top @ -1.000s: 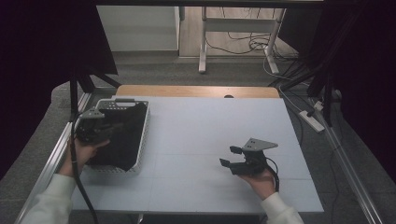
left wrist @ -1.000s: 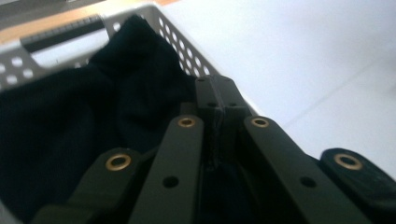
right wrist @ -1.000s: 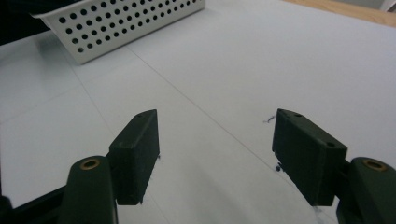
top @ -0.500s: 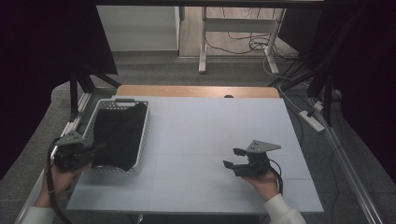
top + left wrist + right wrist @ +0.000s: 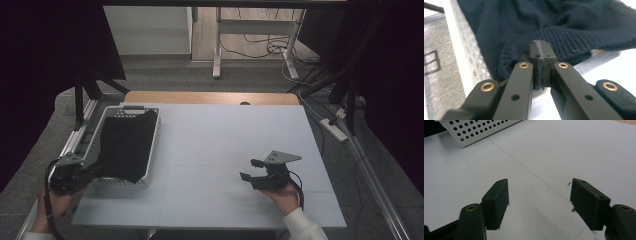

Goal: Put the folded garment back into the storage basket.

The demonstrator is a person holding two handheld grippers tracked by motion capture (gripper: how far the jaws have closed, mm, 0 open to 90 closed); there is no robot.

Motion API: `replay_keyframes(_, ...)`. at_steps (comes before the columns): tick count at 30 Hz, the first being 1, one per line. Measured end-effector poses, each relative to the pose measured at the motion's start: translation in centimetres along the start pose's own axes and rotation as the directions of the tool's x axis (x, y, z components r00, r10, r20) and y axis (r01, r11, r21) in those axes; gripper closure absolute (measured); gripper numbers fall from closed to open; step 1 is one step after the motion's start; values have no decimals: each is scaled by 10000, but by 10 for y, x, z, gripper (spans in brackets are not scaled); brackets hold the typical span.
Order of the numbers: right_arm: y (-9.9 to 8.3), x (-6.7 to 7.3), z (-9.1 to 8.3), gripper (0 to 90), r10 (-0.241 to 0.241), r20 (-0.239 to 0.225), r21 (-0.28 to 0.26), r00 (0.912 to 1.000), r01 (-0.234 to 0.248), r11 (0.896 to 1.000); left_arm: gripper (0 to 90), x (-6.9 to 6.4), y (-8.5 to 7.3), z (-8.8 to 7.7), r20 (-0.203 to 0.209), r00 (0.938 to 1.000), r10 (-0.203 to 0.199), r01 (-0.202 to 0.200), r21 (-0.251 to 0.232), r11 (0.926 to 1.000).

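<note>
I could not read any text, label, brand or number in these pictures. On the grey floor point(image 5: 439, 75) beside the basket point(image 5: 461, 45), in my left gripper view, there was one dark mark like a square outline point(image 5: 432, 62), but it gave no letter or number that I could make out.

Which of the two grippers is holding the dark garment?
The left gripper: its jaws are shut on the ribbed edge of the dark garment at the basket. The right gripper is open over the table.
</note>
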State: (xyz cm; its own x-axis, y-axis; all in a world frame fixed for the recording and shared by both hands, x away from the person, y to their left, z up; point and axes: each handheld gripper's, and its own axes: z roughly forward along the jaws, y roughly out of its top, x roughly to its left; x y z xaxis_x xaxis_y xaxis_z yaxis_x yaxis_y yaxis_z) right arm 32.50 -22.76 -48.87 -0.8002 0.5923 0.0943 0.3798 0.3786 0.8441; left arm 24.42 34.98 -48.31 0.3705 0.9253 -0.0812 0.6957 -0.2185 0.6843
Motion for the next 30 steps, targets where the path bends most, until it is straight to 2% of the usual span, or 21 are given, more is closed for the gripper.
replay_keyframes(4,-1,-1,0,309,74,-29,37,10000,-74,10000,883,1,-1,3,-50,9999,-135,135,2,9999)
replay_keyframes(6,-2,0,0,309,-36,-26,83,10000,37,10000,883,-1,1,1,-31,10000,-91,91,-118,9999)
replay_keyframes(11,-3,1,-4,309,-52,27,56,10000,52,10000,883,-13,8,-11,121,9999,65,-54,-880,9961)
replay_keyframes(15,-5,-3,-9,308,8,85,-34,10000,-8,10000,883,-25,18,-17,360,9989,311,-252,-1545,9877)
replay_keyframes(19,-7,-5,-17,306,-80,70,-184,9999,81,9998,883,-39,28,-14,529,9970,567,-446,-2079,9771)
replay_keyframes(23,-9,-5,-24,303,-333,157,-195,9993,336,9992,882,-55,36,-5,780,9933,851,-639,-2427,9680)
replay_keyframes(26,-12,-7,-31,302,-467,166,-275,9988,471,9985,876,-64,42,1,942,9909,963,-694,-2557,9643)
replay_keyframes(28,-13,-8,-34,301,-504,134,-314,9986,508,9982,825,-70,46,5,1036,9895,1005,-705,-2609,9628)
replay_keyframes(29,-13,-9,-35,300,-539,160,-313,9984,544,9980,769,-73,47,7,1089,9880,1091,-776,-2603,9624)
replay_keyframes(30,-14,-10,-37,298,-569,161,-332,9983,574,9978,670,-77,49,9,1093,9870,1175,-859,-2591,9620)
